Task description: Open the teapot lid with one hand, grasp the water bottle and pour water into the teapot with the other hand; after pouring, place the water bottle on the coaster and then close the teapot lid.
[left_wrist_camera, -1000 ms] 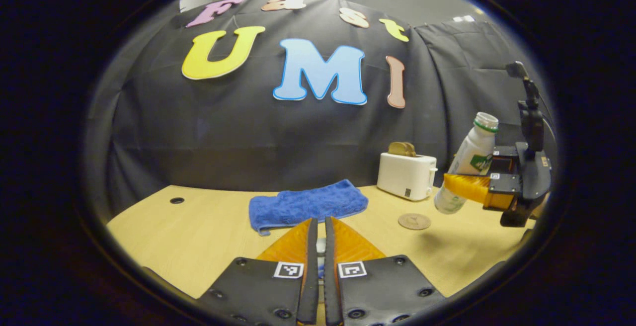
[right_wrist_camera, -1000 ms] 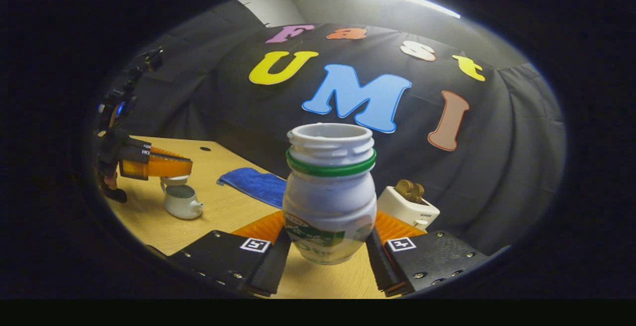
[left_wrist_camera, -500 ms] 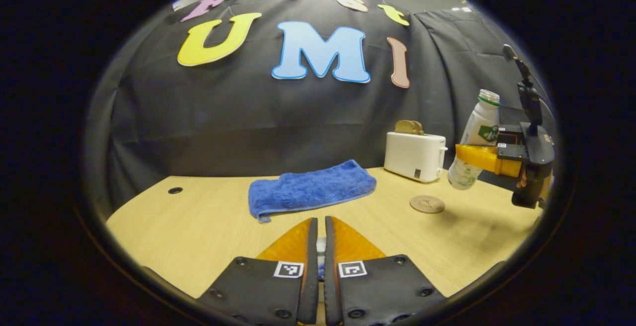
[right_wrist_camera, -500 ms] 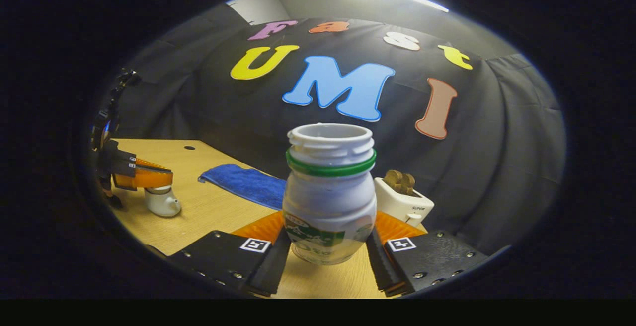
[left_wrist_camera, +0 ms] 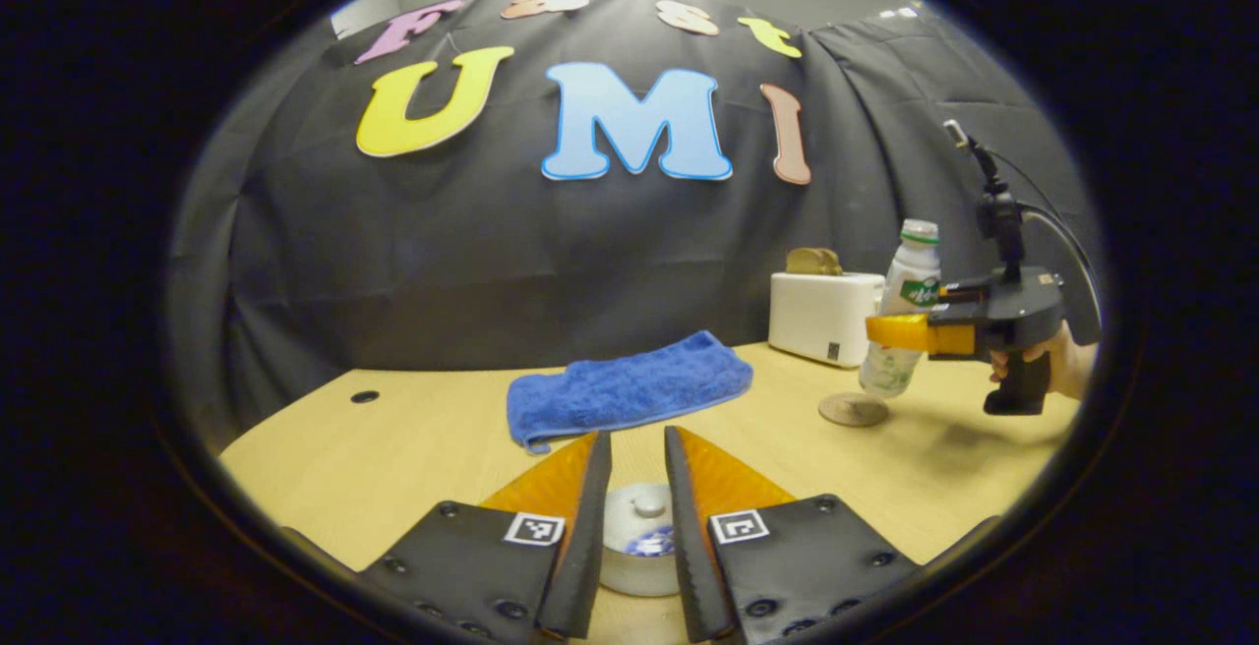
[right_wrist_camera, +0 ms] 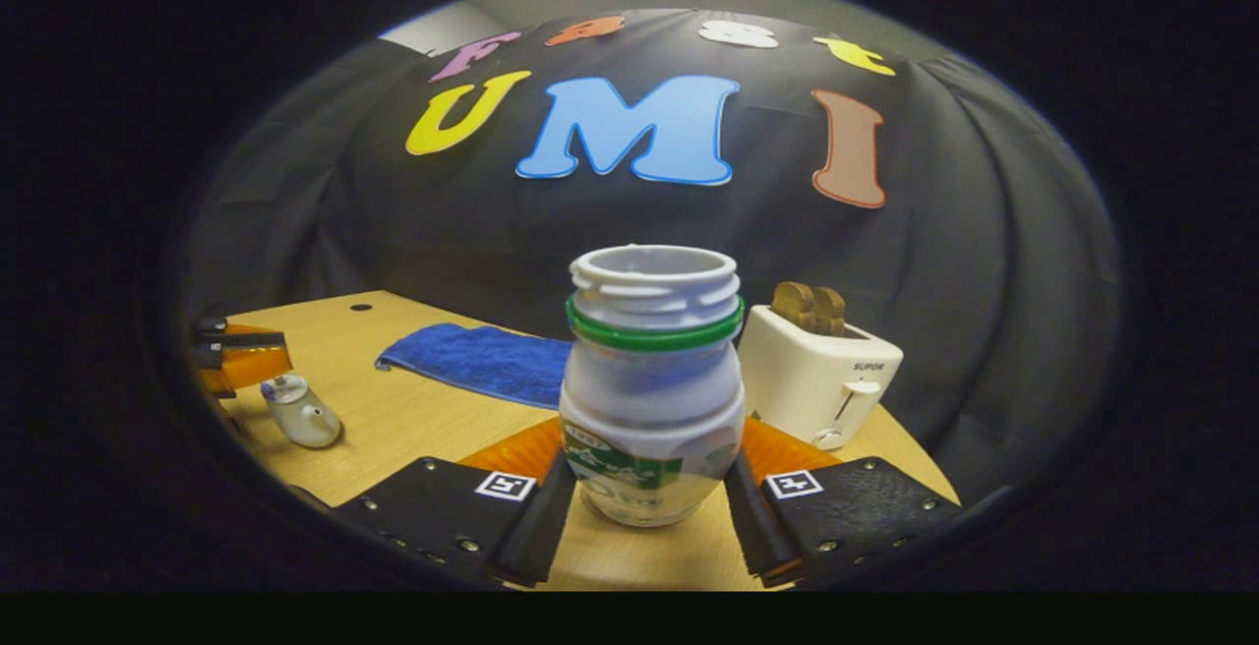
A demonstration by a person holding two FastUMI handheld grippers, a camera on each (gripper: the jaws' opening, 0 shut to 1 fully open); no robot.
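now the right gripper is clamping the uncapped bottle low on its belly, upright just over the coaster, likely light and slick, while the left gripper is standing open around the lidded teapot

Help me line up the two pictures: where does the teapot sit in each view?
Left gripper view: the teapot sits at the bottom centre, lid on, between the fingers of the left hand-held gripper, which stand apart.
Right gripper view: the teapot is small at the far left on the table, spout pointing right.
Shared landmark: the blue towel lies behind it in both.
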